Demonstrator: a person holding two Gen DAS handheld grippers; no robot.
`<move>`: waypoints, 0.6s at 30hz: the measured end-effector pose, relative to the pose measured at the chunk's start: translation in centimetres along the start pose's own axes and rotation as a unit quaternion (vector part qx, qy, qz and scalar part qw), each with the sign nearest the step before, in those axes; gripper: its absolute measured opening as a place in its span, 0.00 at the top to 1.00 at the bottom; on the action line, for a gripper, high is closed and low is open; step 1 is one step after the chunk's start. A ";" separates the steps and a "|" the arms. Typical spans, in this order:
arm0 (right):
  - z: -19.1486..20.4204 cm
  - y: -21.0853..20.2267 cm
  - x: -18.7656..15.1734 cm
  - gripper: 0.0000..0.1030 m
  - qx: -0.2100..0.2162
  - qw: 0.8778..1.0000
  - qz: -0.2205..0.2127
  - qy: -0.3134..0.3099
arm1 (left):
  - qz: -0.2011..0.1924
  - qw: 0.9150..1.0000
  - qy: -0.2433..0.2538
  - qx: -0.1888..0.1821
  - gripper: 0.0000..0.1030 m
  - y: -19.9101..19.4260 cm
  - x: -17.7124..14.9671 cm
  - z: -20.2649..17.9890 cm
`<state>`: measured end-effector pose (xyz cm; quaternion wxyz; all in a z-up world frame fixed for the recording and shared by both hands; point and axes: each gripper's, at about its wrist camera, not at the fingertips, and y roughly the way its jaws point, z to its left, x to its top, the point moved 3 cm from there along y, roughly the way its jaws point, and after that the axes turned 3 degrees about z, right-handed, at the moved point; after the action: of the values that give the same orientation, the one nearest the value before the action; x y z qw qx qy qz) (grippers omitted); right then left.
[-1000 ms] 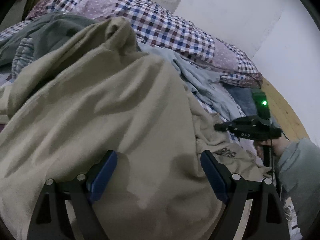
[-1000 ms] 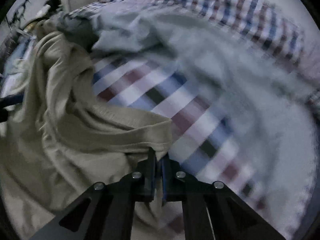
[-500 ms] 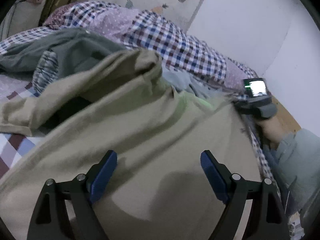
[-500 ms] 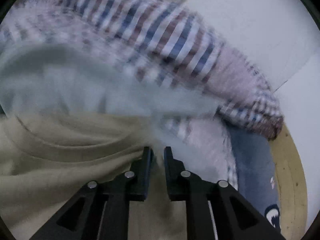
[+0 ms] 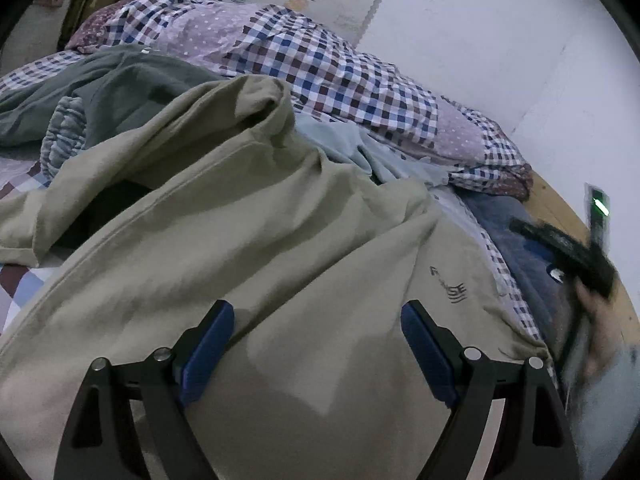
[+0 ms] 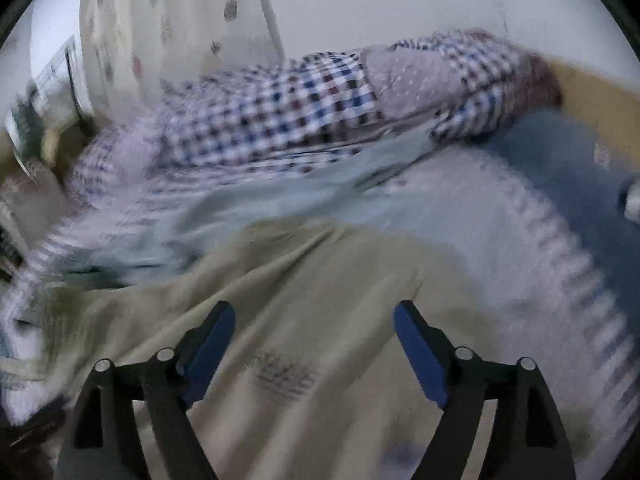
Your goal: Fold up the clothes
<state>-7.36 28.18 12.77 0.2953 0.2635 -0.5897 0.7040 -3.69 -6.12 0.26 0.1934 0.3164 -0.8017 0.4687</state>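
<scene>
Both my grippers, left [image 5: 316, 344] and right [image 6: 314, 340], spread, empty. Khaki shirt [image 5: 248, 264] spread out roughly, unfolded; folding not begun.

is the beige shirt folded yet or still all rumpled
Still rumpled. The beige shirt lies spread over the bed in loose ridges, one end bunched up in a hump, with no neat fold. Both tongs are open above it.

bedroom: checked quilt [image 5: 320, 64] on bed [image 5: 560, 208]
</scene>
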 end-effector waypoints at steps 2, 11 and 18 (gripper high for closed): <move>1.1 -2.1 -3.6 0.16 0.052 0.998 -0.008 0.033 | -0.002 1.000 0.003 0.001 0.14 -0.7 0.0 -0.2; 3.6 -2.4 -9.2 0.16 0.113 0.993 0.000 0.027 | -0.053 0.994 0.078 0.053 0.14 -4.7 6.6 -0.6; 1.6 -1.6 -8.8 0.16 0.134 0.989 0.005 0.060 | -0.026 0.972 0.186 0.139 0.14 0.5 13.5 -2.5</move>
<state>-0.16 25.88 7.76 0.2891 0.2547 -0.4727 0.7925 -13.81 -8.13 9.32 0.3056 0.2685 -0.6698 0.6212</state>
